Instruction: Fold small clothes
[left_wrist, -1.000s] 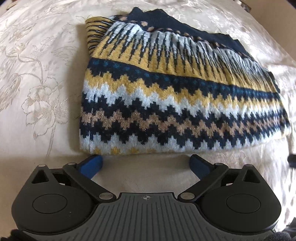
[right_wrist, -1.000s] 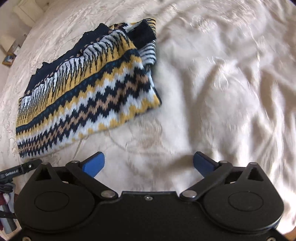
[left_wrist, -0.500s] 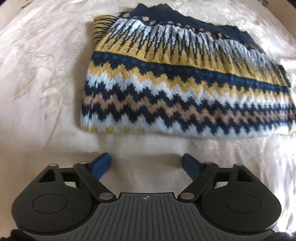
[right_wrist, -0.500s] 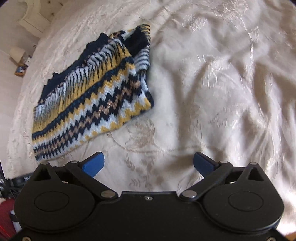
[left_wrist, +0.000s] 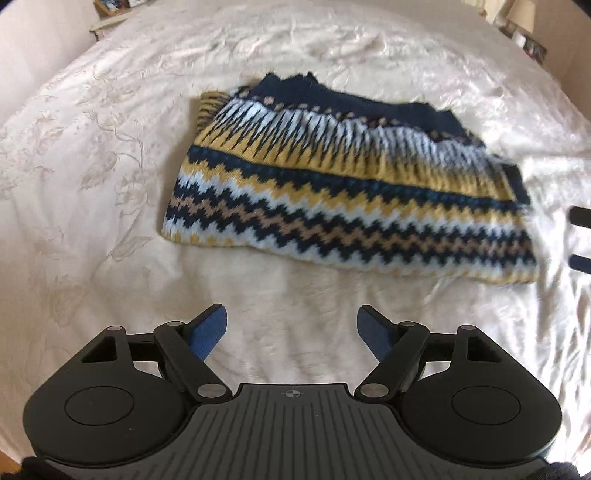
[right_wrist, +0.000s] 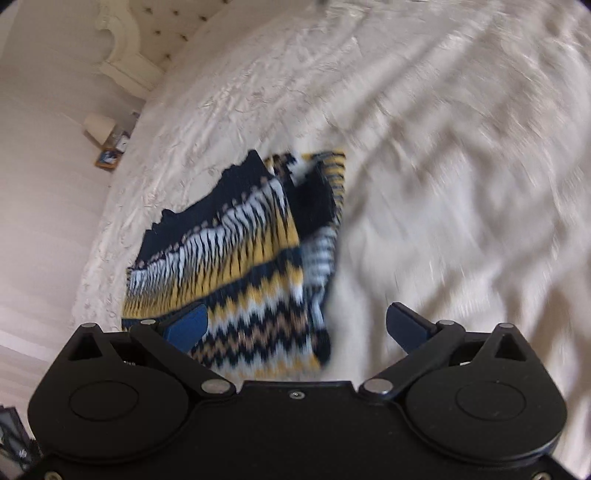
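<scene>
Both grippers have drawn back from the folded sweater (left_wrist: 343, 195), lying flat mid-bed (left_wrist: 92, 155); left gripper (left_wrist: 291, 328) closing on nothing, right gripper (right_wrist: 295, 326) apart, empty.

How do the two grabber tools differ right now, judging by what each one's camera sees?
The left gripper has bare bedspread between its blue fingers, the folded knit sweater lying beyond its tips; the right gripper hovers over the sweater's corner. The left gripper's jaws are closing and stand narrower; the right gripper's jaws stand wider. The left view is fairly sharp, the right view blurred. Both hold nothing and have black bodies.
</scene>
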